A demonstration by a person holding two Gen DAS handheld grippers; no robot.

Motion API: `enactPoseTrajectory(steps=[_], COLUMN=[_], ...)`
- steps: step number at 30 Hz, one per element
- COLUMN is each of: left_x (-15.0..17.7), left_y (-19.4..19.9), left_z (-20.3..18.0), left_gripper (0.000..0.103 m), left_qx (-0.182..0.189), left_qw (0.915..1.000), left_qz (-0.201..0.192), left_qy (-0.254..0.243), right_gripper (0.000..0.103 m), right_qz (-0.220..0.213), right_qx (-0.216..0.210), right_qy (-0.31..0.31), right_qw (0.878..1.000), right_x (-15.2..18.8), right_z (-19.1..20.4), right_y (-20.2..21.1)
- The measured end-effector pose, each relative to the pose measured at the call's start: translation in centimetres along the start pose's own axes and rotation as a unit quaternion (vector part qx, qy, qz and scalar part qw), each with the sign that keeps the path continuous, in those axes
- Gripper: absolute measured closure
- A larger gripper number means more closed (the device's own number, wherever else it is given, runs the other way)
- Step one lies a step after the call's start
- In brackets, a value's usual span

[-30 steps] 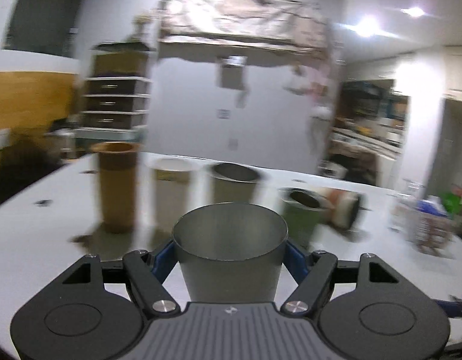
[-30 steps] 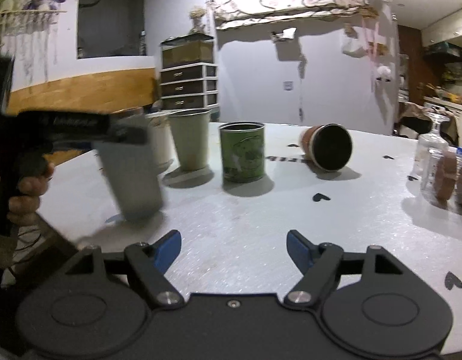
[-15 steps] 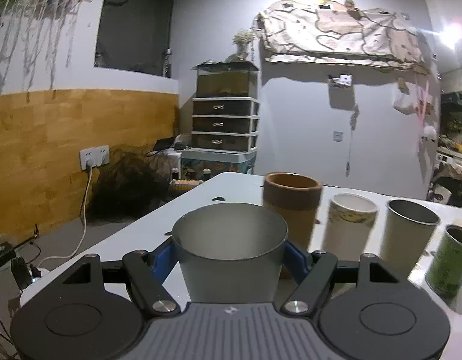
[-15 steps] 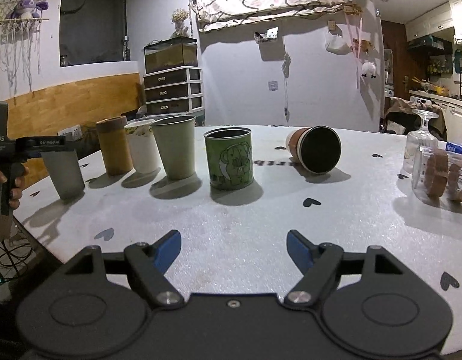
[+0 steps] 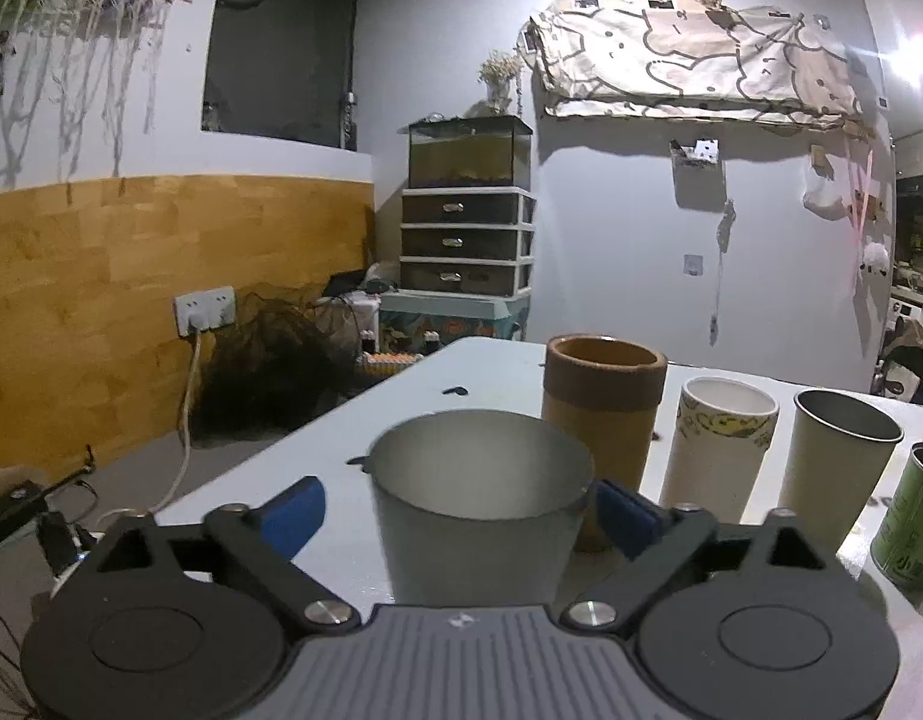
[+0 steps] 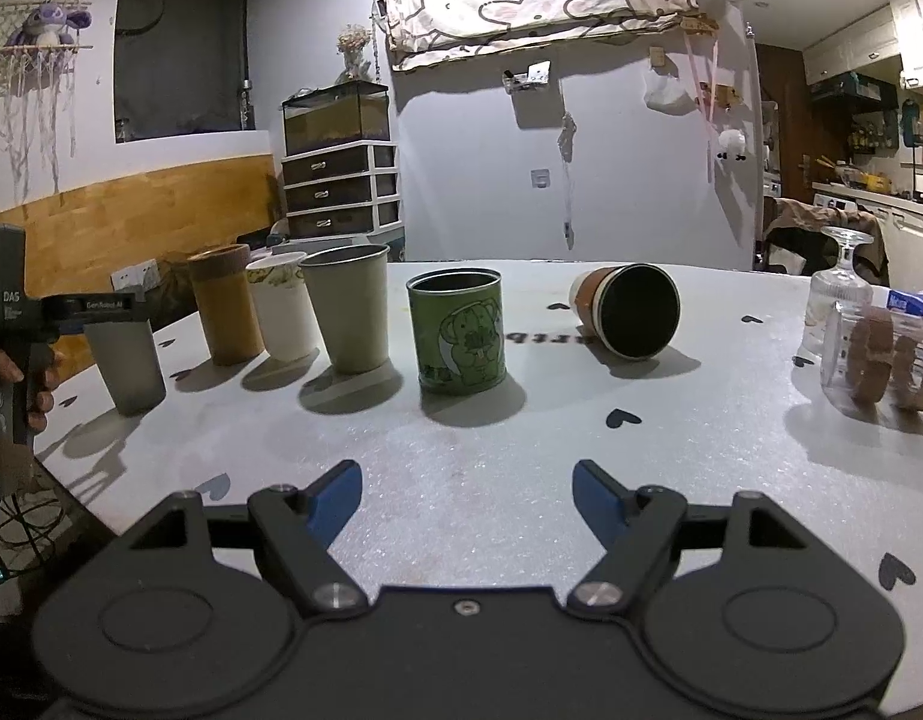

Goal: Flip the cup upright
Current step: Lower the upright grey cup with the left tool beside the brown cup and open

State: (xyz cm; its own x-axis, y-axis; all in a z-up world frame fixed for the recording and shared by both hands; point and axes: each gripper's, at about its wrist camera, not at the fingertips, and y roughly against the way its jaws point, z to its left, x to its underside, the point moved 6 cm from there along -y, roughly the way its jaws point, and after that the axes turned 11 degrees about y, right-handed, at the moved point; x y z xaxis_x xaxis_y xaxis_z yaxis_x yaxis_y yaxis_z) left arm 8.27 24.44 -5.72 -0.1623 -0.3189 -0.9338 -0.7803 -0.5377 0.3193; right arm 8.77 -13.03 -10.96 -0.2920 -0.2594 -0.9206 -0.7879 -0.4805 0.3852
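A grey cup stands upright on the white table, between the fingers of my left gripper. The blue pads stand apart from the cup's sides, so the gripper is open. The grey cup also shows at the far left of the right wrist view, under the left gripper. A brown cup with a black base lies on its side at the table's middle back. My right gripper is open and empty above the front of the table.
A row of upright cups stands beside the grey one: a brown cup, a white paper cup, a metal cup and a green tin. An upturned glass and a clear jar are at the right.
My left gripper swung left with the grey cup, set it down at the left end of the row and opened off it. My right gripper stayed open.
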Motion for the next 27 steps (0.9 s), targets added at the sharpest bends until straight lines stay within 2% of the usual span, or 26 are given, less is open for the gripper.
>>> enactPoseTrajectory(steps=[3, 7, 9, 17, 18, 27], left_x=[-0.2, -0.4, -0.4, 1.1, 1.2, 3.2], left_y=[1.6, 4.6, 6.2, 11.4, 11.7, 13.3], left_z=[0.0, -0.7, -1.1, -2.7, -2.9, -4.7], left_gripper=[0.004, 0.001, 0.001, 0.0, 0.0, 0.0], left_qx=[0.005, 0.03, 0.043, 0.1, 0.106, 0.133], left_qw=[1.0, 0.9995, 0.9991, 0.9947, 0.994, 0.9899], left_qz=[-0.002, -0.004, -0.004, 0.009, 0.01, 0.037], left_qy=[0.002, -0.001, -0.006, -0.025, -0.027, -0.031], right_gripper=[0.025, 0.024, 0.02, 0.014, 0.011, 0.002], right_qz=[-0.006, -0.019, -0.024, -0.041, -0.043, -0.038], right_qx=[0.003, 0.002, 0.003, 0.005, 0.005, 0.009], right_qy=[-0.005, -0.013, -0.015, -0.011, -0.01, -0.009], right_qw=[1.0, 1.0, 1.0, 0.999, 0.999, 0.999], right_x=[-0.5, -1.5, -2.0, -4.1, -4.3, -4.7], right_z=[-0.1, 0.0, 0.0, 1.0, 1.2, 1.7], right_y=[0.3, 0.7, 0.9, 1.3, 1.3, 1.3])
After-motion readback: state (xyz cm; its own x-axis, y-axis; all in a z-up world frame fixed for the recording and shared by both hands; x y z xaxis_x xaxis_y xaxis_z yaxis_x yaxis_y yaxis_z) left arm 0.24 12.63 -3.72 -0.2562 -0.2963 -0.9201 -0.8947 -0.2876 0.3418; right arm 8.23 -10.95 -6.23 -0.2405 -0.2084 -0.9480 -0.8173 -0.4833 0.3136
